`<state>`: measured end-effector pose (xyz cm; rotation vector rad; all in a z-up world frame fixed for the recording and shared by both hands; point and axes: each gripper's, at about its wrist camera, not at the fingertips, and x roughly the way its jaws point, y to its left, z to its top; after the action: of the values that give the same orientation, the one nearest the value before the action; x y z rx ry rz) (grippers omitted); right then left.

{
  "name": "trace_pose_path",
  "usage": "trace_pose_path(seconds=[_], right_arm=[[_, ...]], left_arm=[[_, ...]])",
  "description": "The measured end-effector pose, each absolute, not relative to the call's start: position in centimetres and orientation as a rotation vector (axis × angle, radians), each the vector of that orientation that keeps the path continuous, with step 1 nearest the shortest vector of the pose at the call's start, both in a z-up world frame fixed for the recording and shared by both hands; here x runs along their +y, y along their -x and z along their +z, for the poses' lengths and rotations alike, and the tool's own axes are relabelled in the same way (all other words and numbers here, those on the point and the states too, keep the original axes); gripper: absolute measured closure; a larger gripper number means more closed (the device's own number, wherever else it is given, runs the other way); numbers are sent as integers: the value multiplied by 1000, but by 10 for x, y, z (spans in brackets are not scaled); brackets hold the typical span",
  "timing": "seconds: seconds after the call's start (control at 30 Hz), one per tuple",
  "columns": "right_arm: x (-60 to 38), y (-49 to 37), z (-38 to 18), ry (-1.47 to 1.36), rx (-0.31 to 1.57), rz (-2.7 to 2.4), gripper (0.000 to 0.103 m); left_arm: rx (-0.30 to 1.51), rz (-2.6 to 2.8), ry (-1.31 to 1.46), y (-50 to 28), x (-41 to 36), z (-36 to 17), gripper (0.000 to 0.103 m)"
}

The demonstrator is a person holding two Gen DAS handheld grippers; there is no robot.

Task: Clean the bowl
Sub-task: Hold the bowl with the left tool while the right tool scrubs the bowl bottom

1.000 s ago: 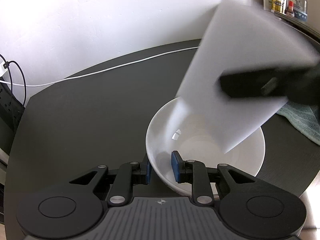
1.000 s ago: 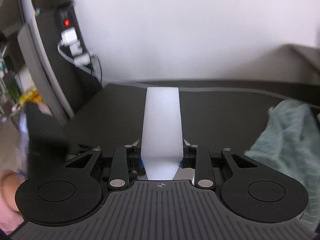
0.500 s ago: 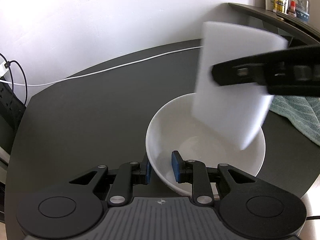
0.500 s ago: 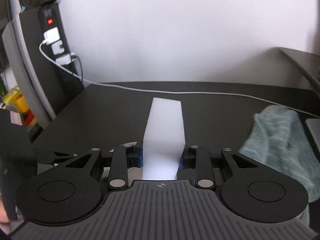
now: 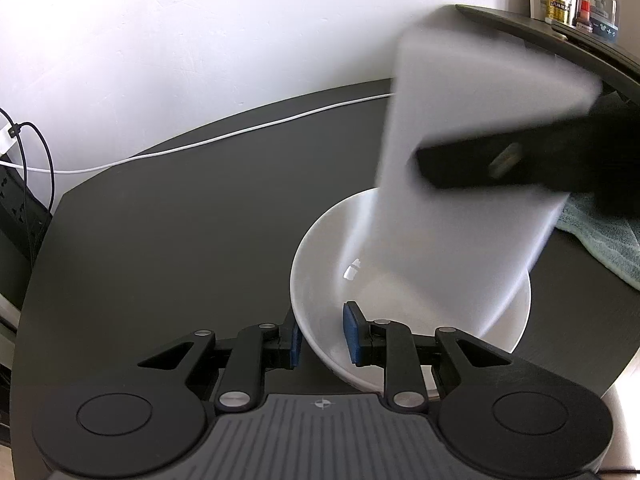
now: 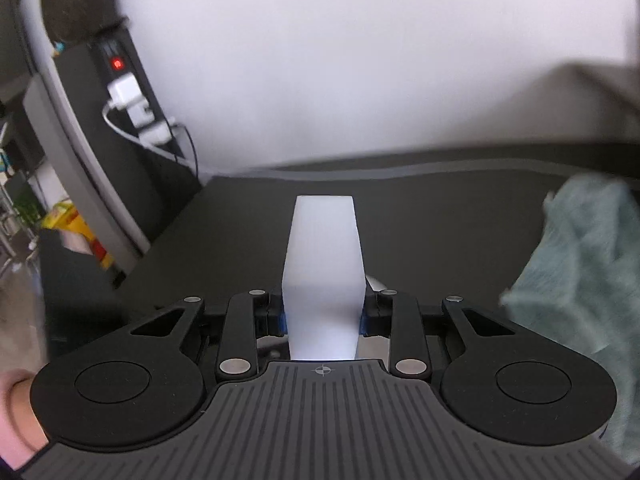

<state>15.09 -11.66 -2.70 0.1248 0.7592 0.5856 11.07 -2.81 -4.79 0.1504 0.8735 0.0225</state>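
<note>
Entry: wipe step in progress, by my reading.

Your left gripper (image 5: 322,334) pinches the near rim of the white bowl (image 5: 320,280), one blue pad inside the wall and one outside. The bowl sits on the dark table (image 5: 180,240), at about 4 o'clock in the left wrist view, hard against the gripper body.

Your right gripper (image 6: 323,318) is pressed onto the white sponge block (image 6: 323,264), which stands up between the jaws. In the left wrist view that sponge (image 5: 460,200) hangs over the bowl from 2 o'clock, blurred. Its lower corner appears to reach into the bowl near the far wall; I cannot tell whether it touches.

Nearby: a teal towel (image 5: 600,240) lies at 3 o'clock, just beside the bowl; a white cable (image 5: 240,134) runs across the table's far edge at 11 o'clock, well apart.

Advice for this step:
- Keep the left pinch firm and low on the rim; sponge pressure will likely try to tip or spin the bowl.
- Lay a broad face of the sponge against the inner wall, not a corner.
- Sweep round the wall, then the bottom, staying clear of the left pad inside the rim.
- Press lightly; the foam should bend and may slip in the jaws.
</note>
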Motion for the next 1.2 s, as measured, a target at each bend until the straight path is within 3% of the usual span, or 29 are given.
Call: trace_pose_path(seconds=[0.53,0.8,1.2], right_arm=[[-122,-142,-16,6,751,588,72],[-107,-157,-15,52,753,645,72],[-111,-150,-15,83,695,511,71]], left_arm=[[820,-108,-270,-178,-54,-47,75],[830,-180,-378,-180,-59,-57,89],[850,13,-295,-174,-62,-65,87]])
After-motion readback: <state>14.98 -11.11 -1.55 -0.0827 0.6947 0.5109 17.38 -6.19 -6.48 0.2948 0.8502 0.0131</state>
